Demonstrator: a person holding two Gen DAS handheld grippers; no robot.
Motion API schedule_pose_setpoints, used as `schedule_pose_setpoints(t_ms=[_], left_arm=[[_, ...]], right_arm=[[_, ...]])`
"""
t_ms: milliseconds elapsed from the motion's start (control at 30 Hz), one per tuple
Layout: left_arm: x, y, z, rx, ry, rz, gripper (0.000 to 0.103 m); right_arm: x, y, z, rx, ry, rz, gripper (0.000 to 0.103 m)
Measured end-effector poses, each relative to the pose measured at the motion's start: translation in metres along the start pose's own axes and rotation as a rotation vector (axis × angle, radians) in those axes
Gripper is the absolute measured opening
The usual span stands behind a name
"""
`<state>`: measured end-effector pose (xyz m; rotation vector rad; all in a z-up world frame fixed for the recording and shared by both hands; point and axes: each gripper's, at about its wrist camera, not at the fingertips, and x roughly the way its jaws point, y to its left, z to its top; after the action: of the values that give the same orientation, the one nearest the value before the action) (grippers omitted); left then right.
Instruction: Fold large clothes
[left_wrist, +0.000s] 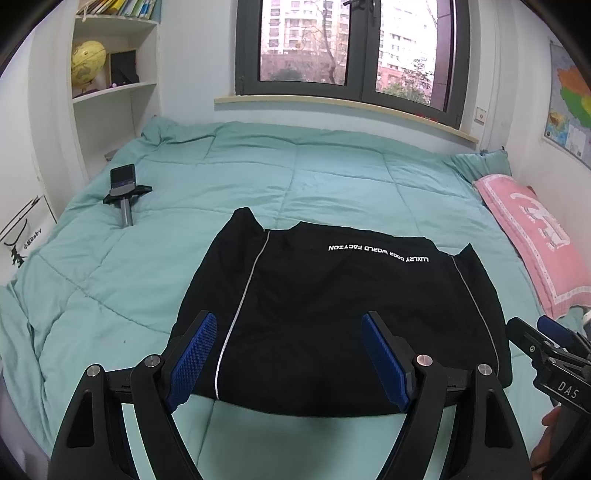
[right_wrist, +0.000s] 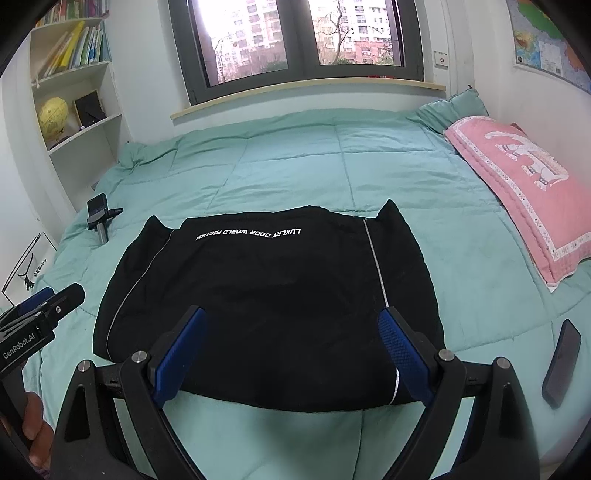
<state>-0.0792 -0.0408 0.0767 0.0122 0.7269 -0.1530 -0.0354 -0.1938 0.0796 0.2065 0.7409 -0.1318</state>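
Note:
A black garment (left_wrist: 332, 314) with thin white piping and white lettering lies folded flat on the teal quilt (left_wrist: 221, 177); it also shows in the right wrist view (right_wrist: 266, 295). My left gripper (left_wrist: 288, 321) is open and empty, held over the garment's near edge, left part. My right gripper (right_wrist: 291, 317) is open and empty over the near edge, right part. The right gripper shows at the right edge of the left wrist view (left_wrist: 546, 343), and the left gripper at the left edge of the right wrist view (right_wrist: 44, 306).
A pink pillow (right_wrist: 524, 188) lies at the bed's right side. A dark phone (right_wrist: 561, 362) lies on the quilt near the right gripper. A phone on a small stand (left_wrist: 123, 192) sits at the bed's left. Shelves stand at the left, a window behind.

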Motion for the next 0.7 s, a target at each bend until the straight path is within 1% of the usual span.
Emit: schedule_pose_setpoints(t_ms=[433, 700], left_arm=[[0.0043, -0.0010, -0.0007, 0.000, 0.007, 0.008, 0.081], [0.0071, -0.0036, -0.0026, 0.006, 0.012, 0.025, 0.081]], right_arm=[[0.0031, 0.0016, -0.0016, 0.000, 0.013, 0.001, 0.095], [0.0093, 0.0010, -0.0027, 0.003, 0.026, 0.002, 0.095]])
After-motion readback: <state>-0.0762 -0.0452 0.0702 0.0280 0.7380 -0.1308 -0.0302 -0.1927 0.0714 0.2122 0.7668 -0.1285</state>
